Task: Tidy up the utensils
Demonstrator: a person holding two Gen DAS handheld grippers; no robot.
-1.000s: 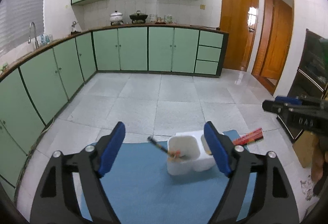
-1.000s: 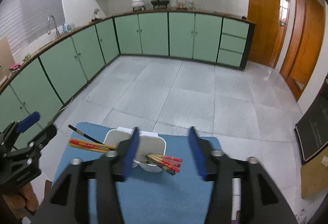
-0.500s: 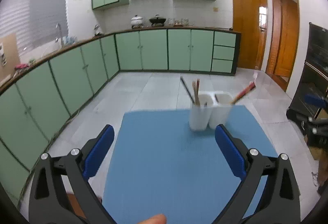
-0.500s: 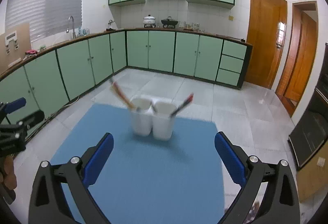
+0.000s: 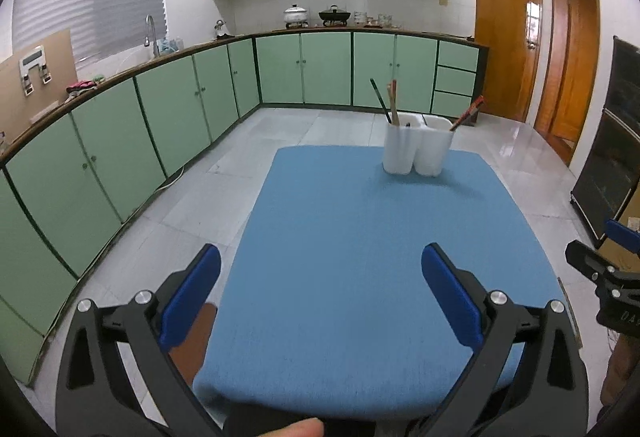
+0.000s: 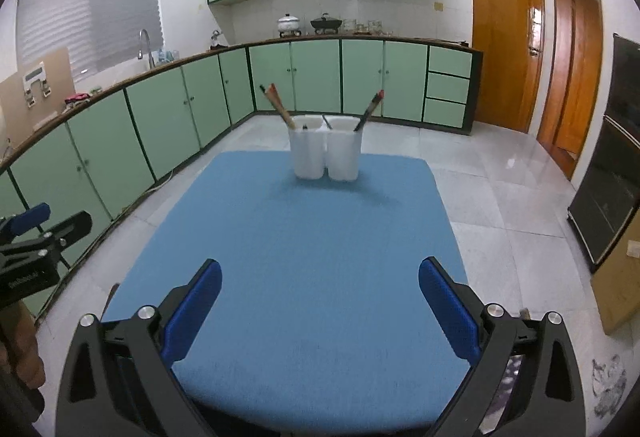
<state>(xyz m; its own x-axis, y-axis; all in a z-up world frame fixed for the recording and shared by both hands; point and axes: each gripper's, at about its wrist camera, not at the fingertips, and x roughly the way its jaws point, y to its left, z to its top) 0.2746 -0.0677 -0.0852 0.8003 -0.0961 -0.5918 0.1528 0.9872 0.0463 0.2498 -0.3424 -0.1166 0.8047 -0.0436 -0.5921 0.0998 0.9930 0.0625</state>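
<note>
Nearest the cameras, the left gripper (image 5: 320,277) and the right gripper (image 6: 320,285) are both hovering over the near edge of the blue mat (image 6: 304,257), each with its blue-padded fingers spread wide and gripping nothing. The mat's middle is lying bare. Toward its far edge, the white two-compartment holder (image 6: 325,156) is standing upright. Its left cup is carrying a black chopstick (image 5: 380,101) and reddish-tan chopsticks (image 6: 279,105) leaning left; its right cup is carrying red-tipped chopsticks (image 6: 370,109) leaning right. The sorting is looking finished. The likely hazard is a careless reach: a finger clipping those protruding, outward-leaning chopsticks could be tipping the light holder over or flicking sticks off the mat's far edge.
</note>
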